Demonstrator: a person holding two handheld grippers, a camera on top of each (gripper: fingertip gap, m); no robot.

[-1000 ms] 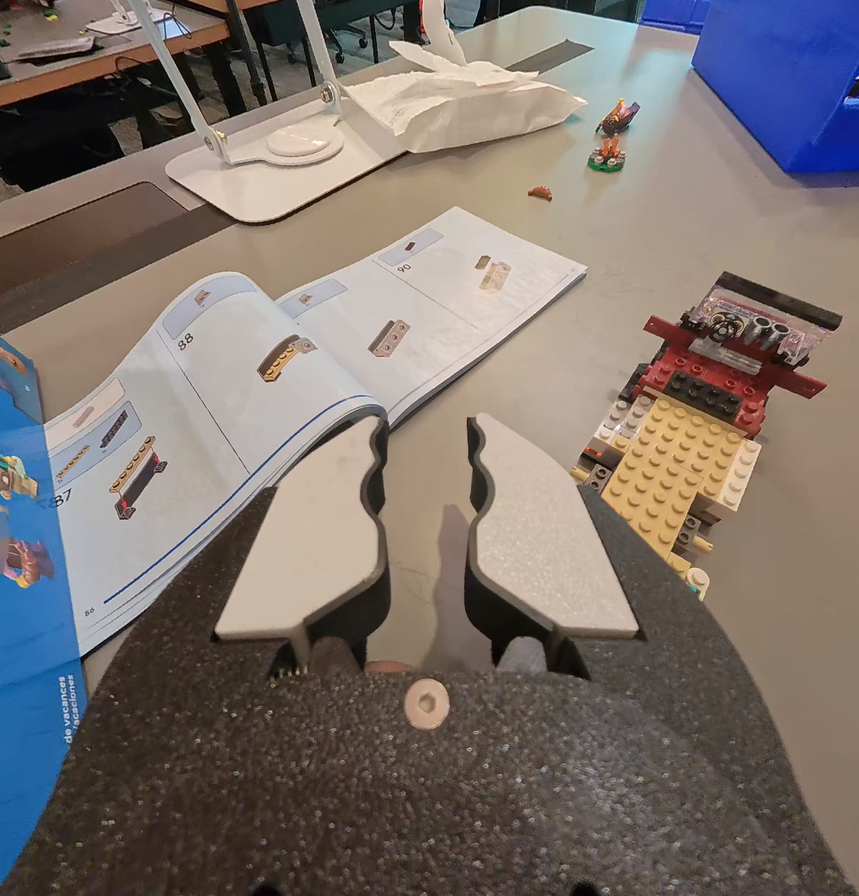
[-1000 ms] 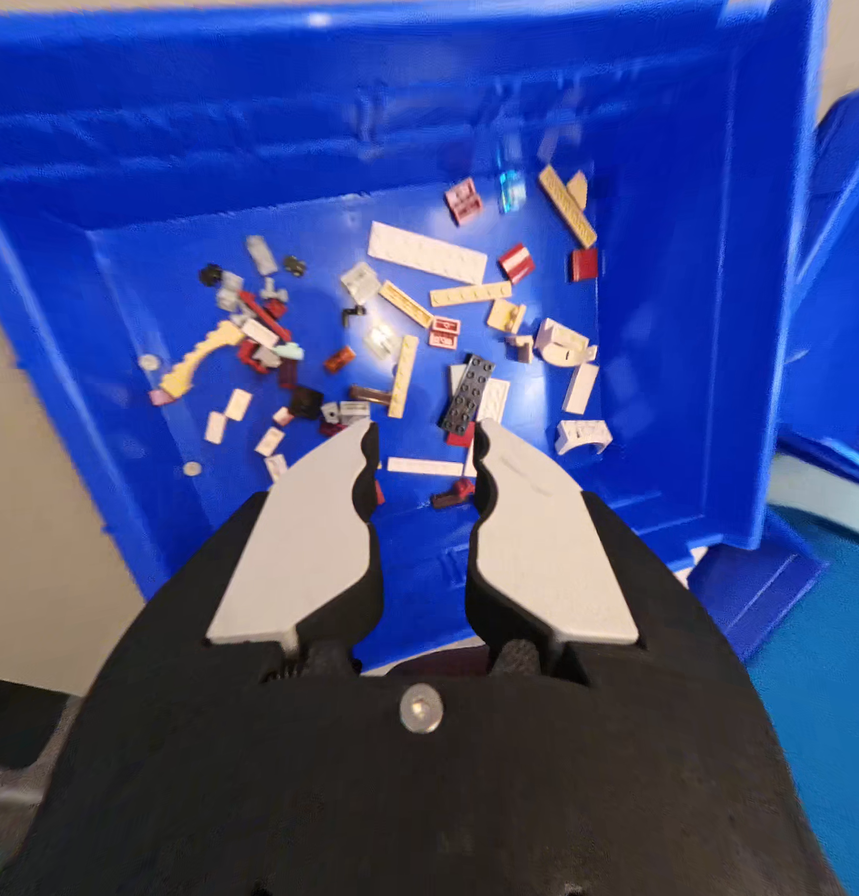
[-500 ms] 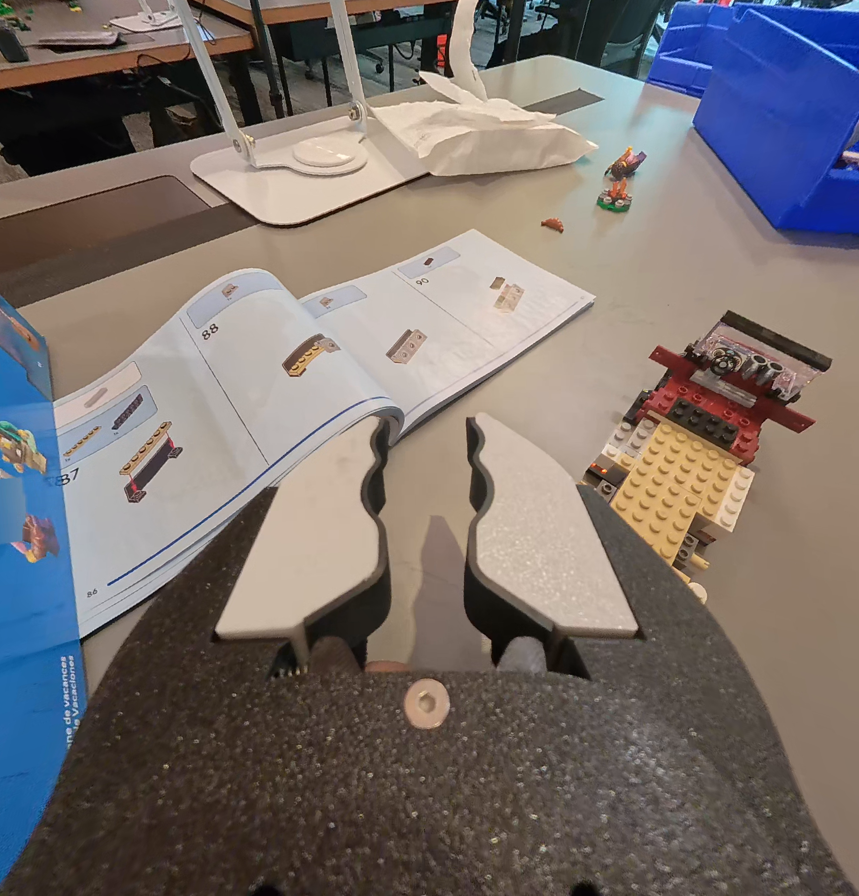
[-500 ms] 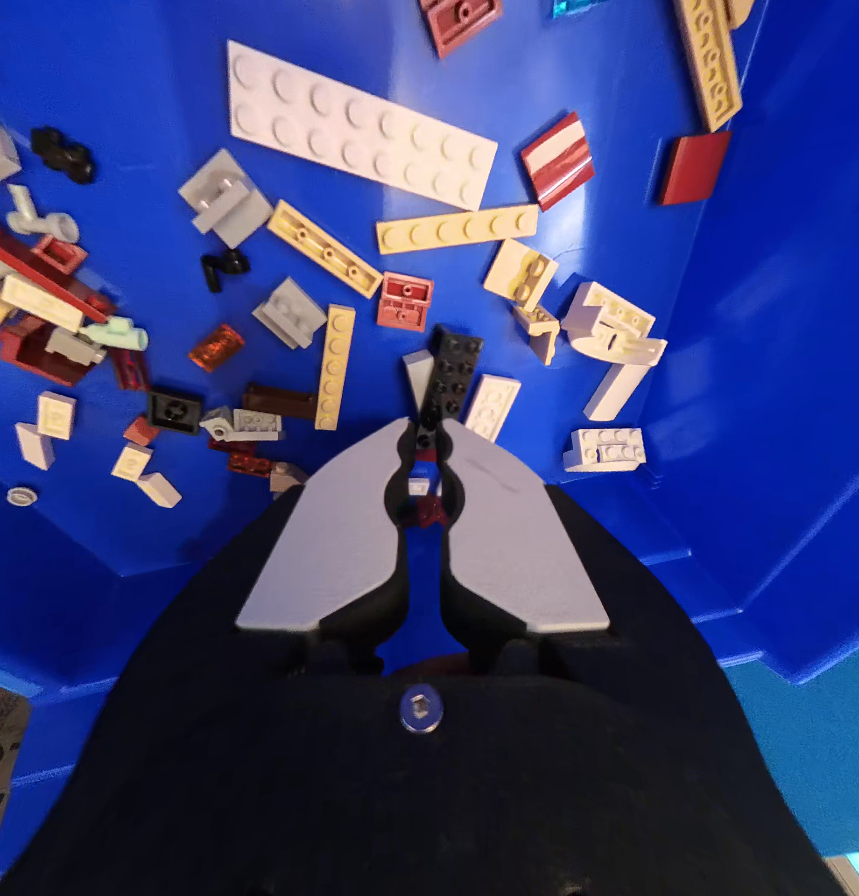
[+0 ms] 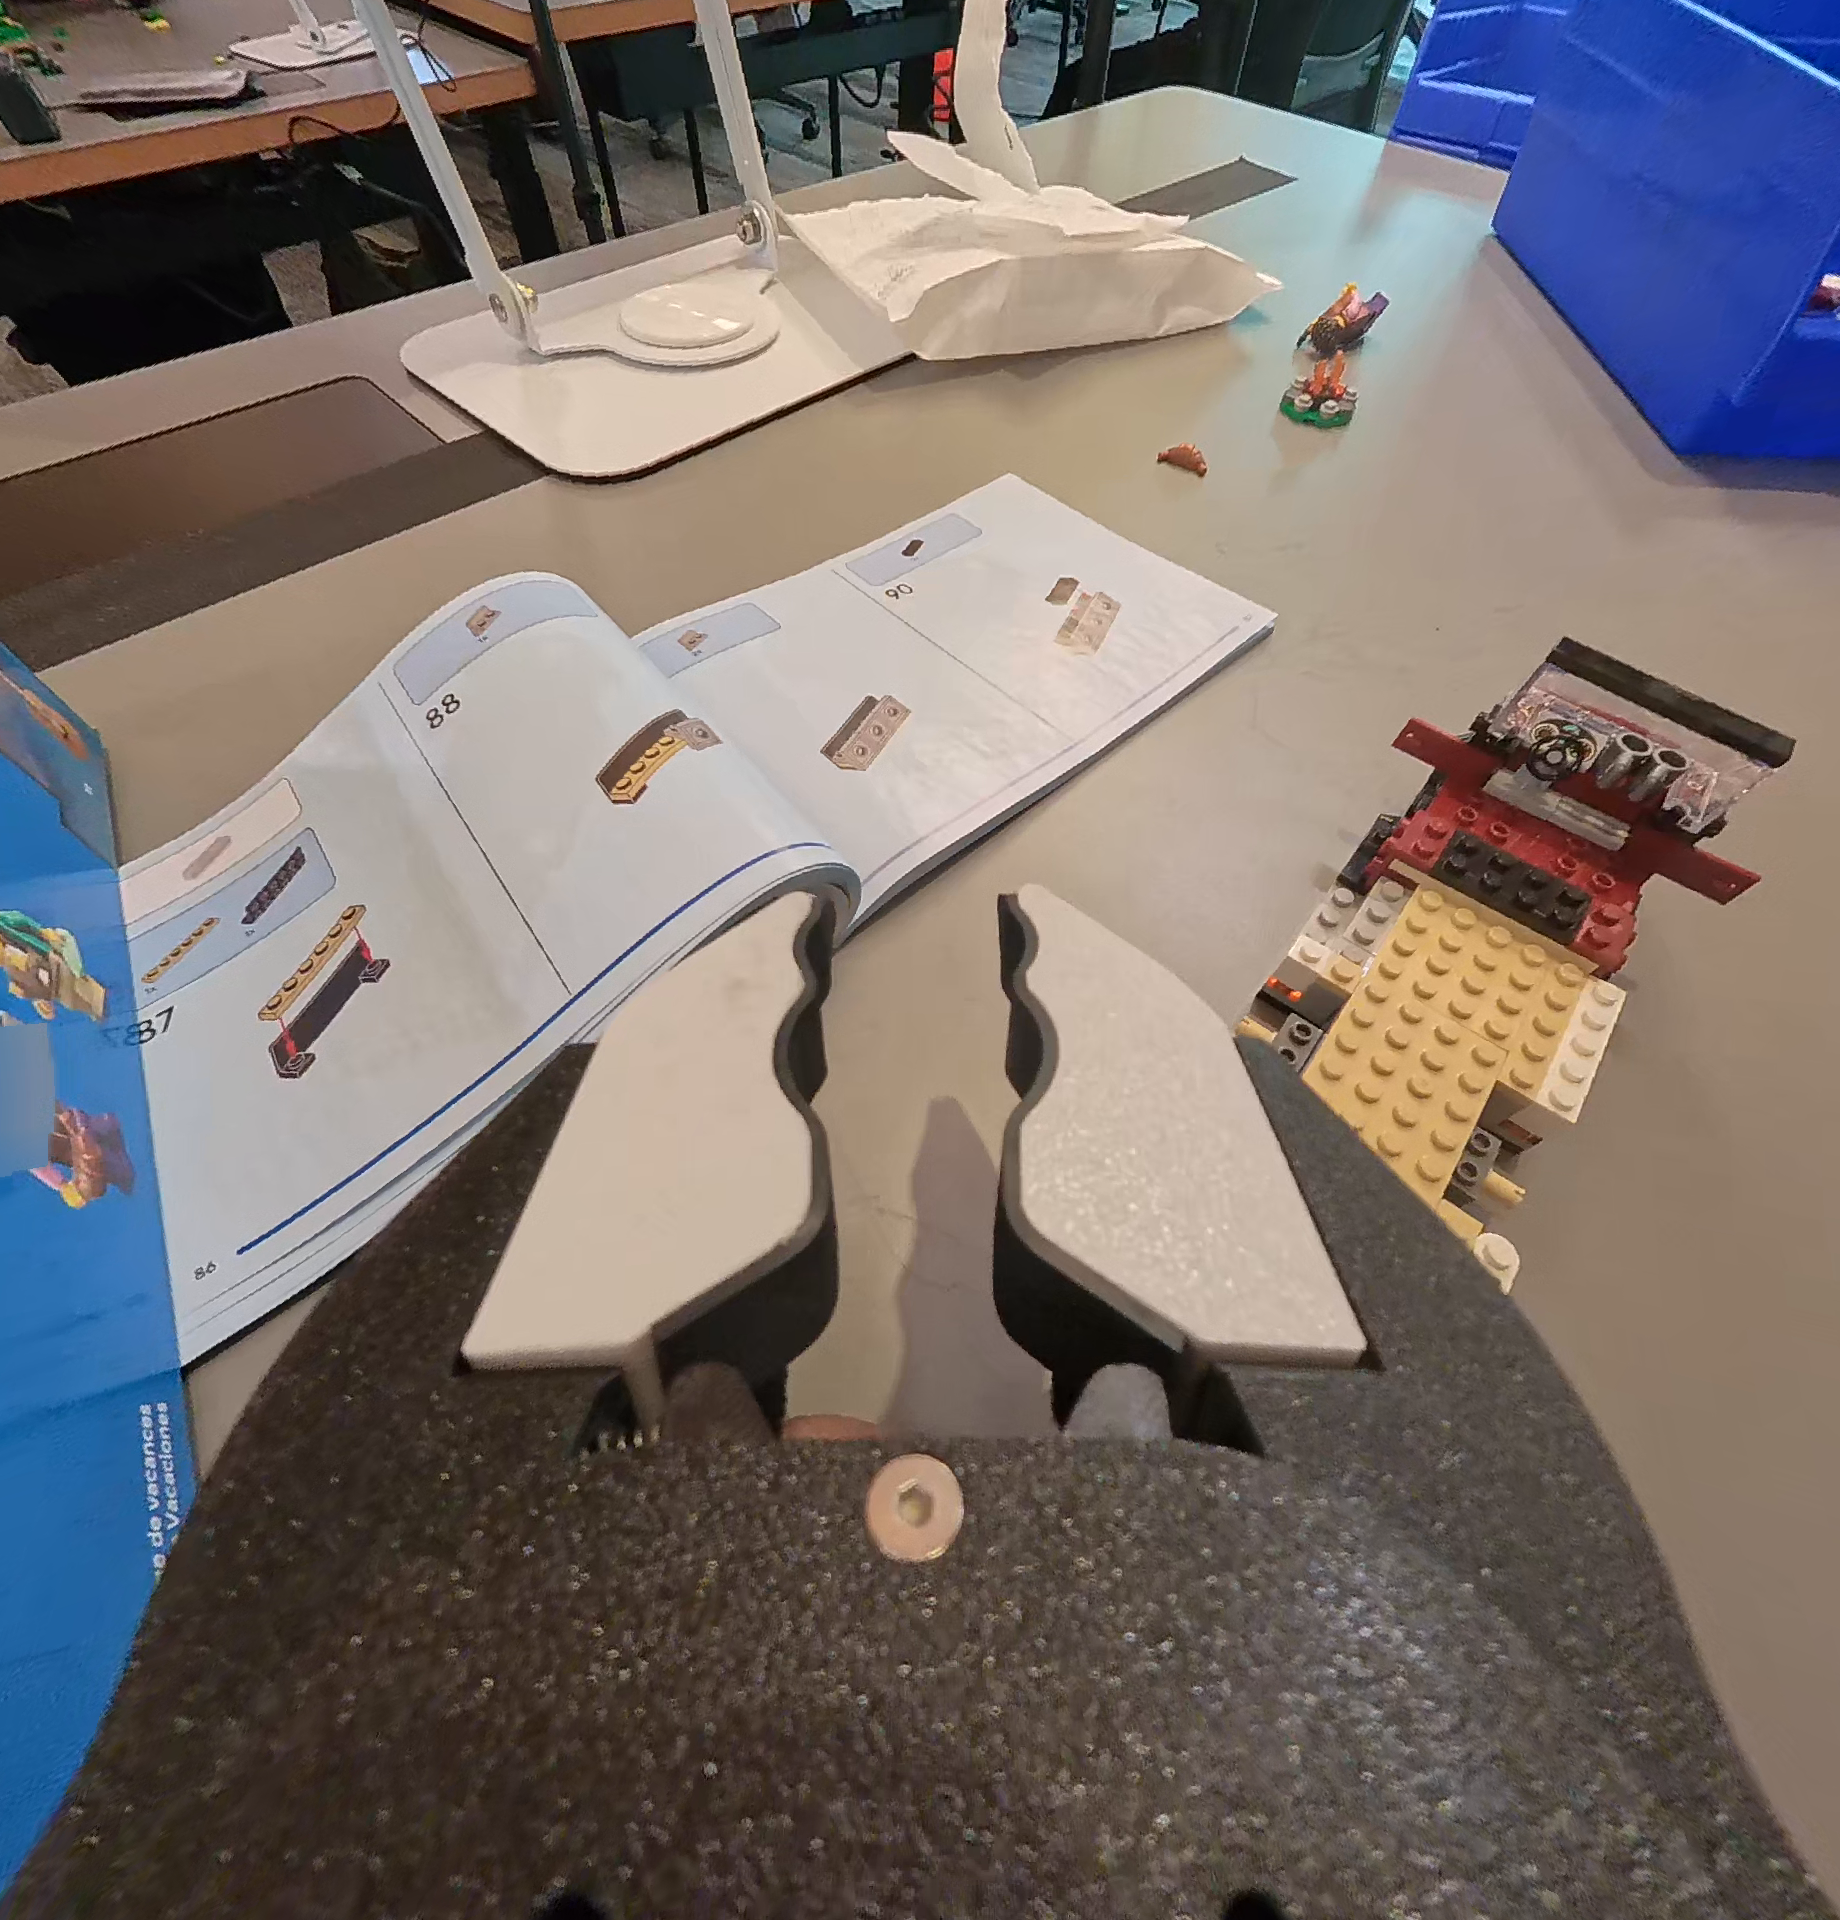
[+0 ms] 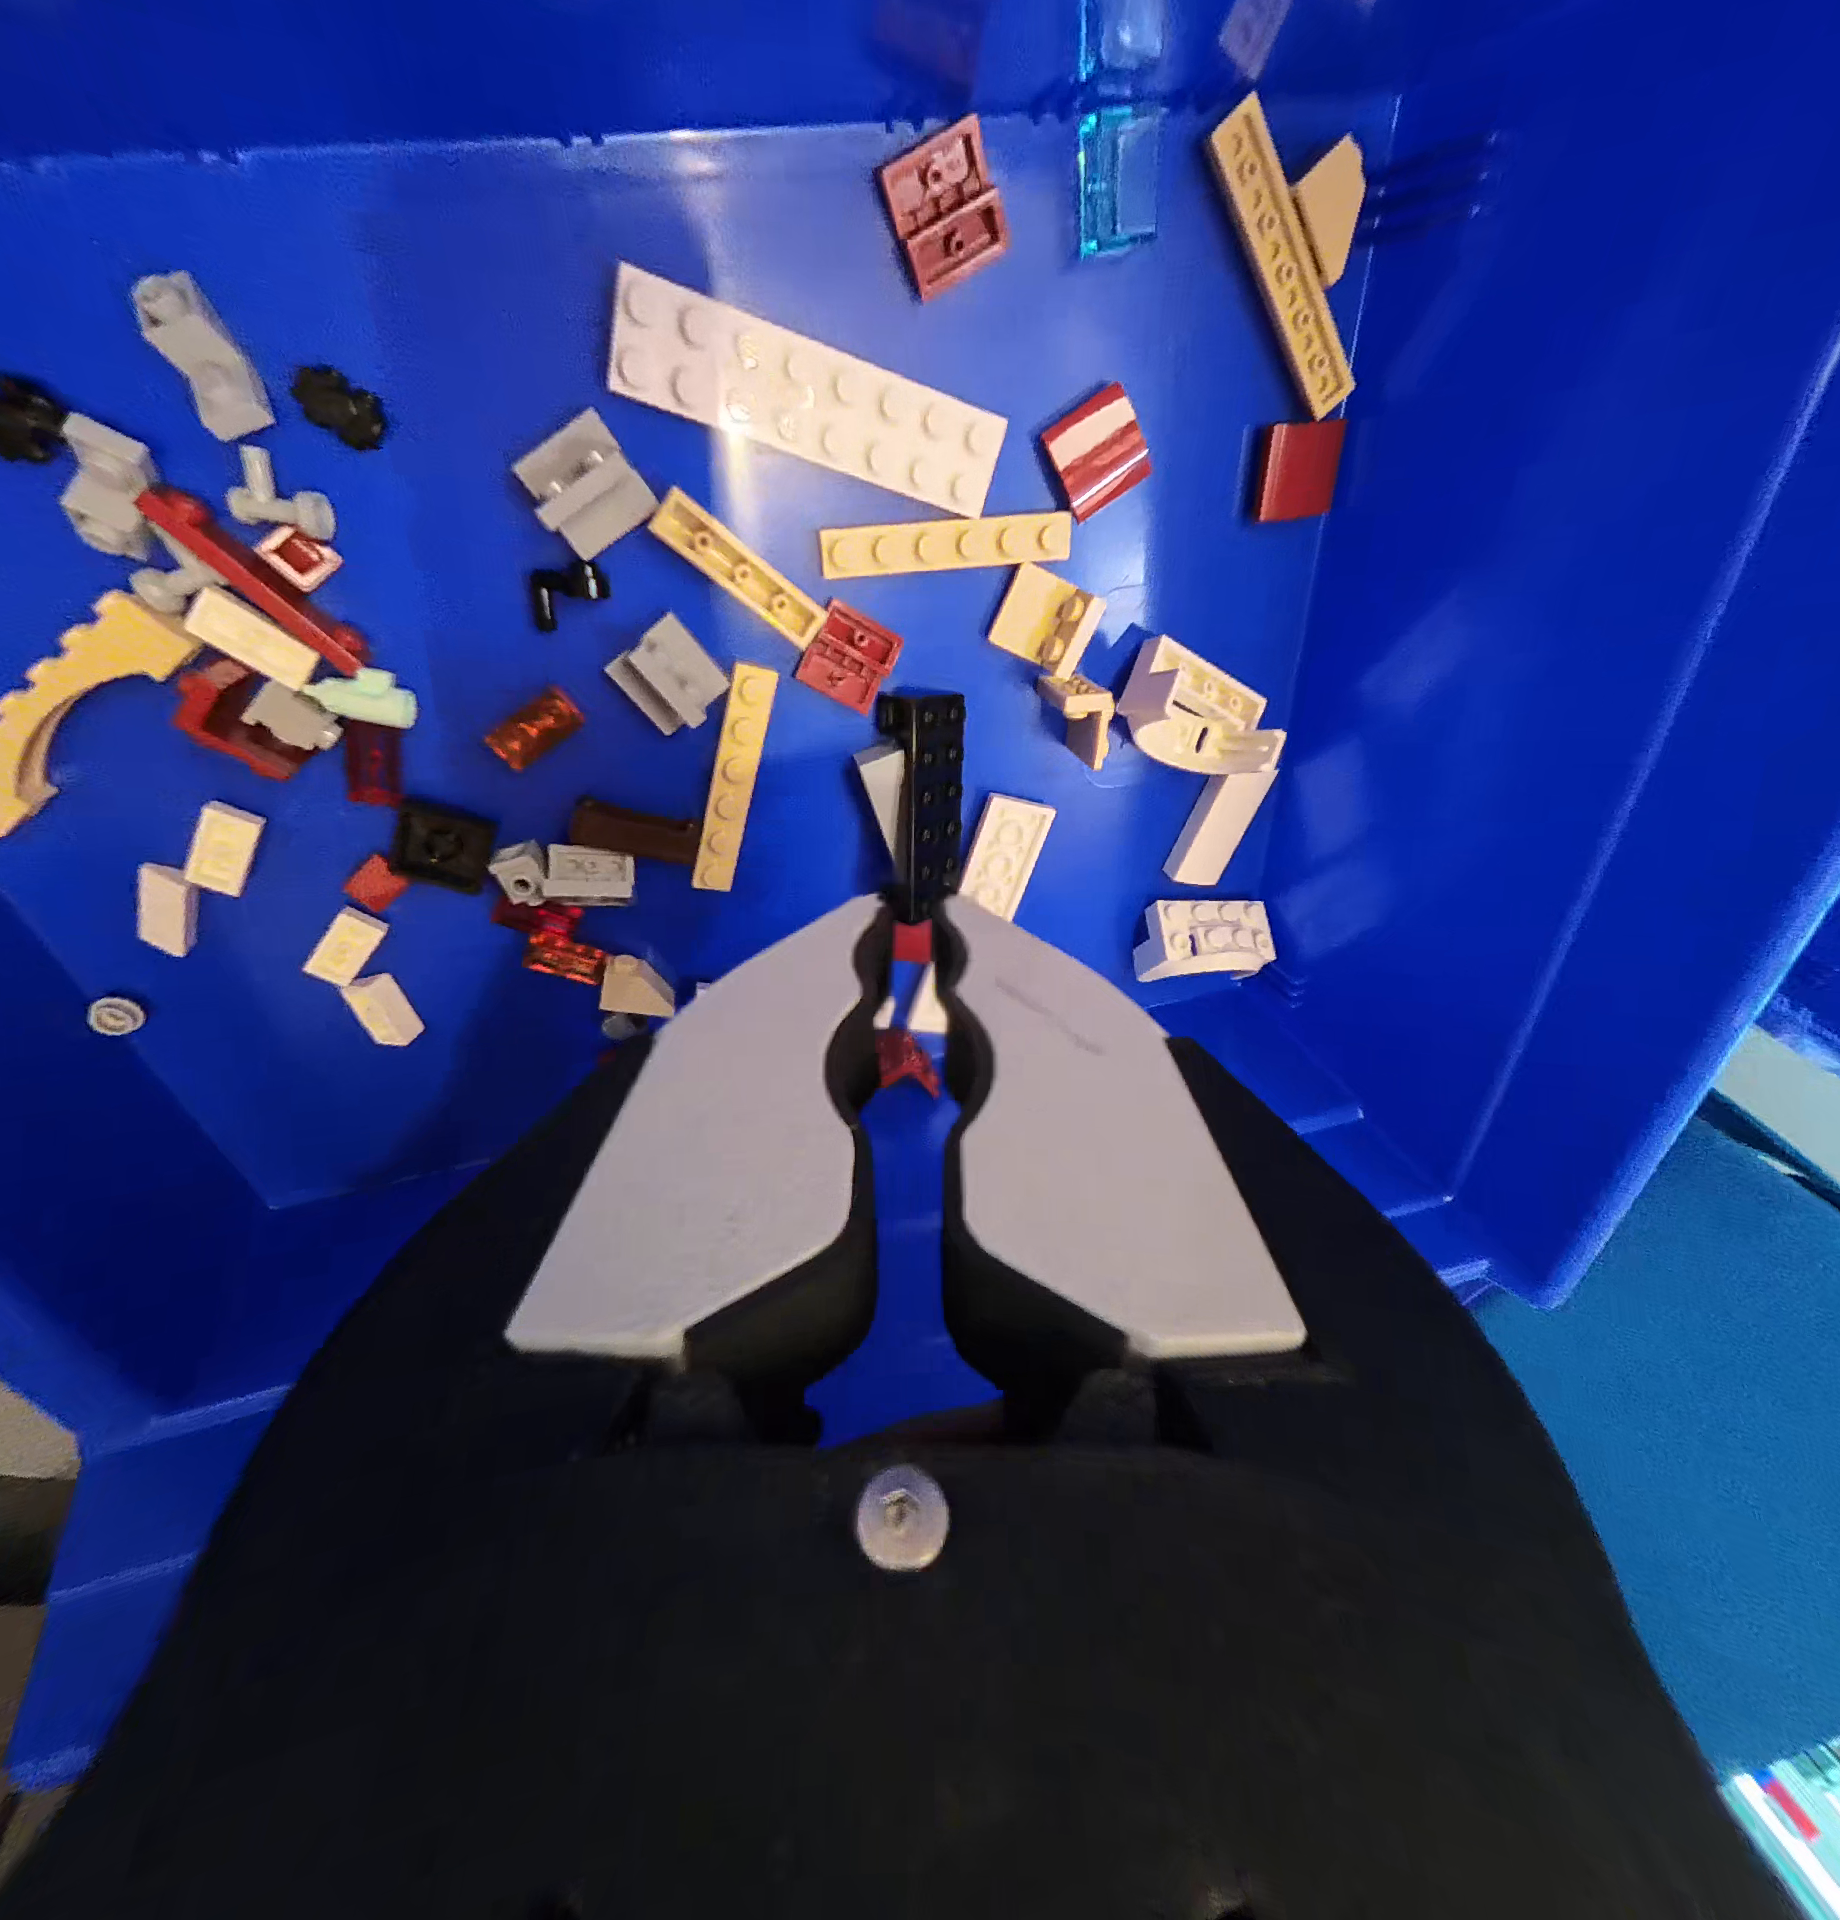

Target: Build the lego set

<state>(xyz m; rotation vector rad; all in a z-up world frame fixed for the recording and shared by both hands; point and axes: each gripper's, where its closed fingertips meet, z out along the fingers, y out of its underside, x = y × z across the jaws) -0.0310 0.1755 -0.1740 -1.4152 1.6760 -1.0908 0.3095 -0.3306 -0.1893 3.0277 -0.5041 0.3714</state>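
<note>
My right gripper (image 6: 913,912) is inside a blue bin (image 6: 1518,623) and is shut on the near end of a black studded plate (image 6: 931,790). The plate sticks out forward from the fingertips, turned up on its edge over the bin floor. Several loose bricks lie around it, among them a long white plate (image 6: 802,384) and a tan strip (image 6: 734,774). My left gripper (image 5: 916,914) is open and holds nothing. It hovers over the grey table (image 5: 1311,582), between an open instruction booklet (image 5: 687,748) and a part-built brick model (image 5: 1467,987) of tan, dark red and black.
A blue cardboard box (image 5: 43,1143) stands at the left edge. A white lamp base (image 5: 635,384) and a white bag (image 5: 1030,270) lie at the back. Two small brick figures (image 5: 1331,353) and a brown piece (image 5: 1184,457) sit near a blue bin (image 5: 1674,239) at the right.
My right gripper went down into the bin and shut on the black plate, which has since turned up on its edge. My left gripper stayed open and drifted a little.
</note>
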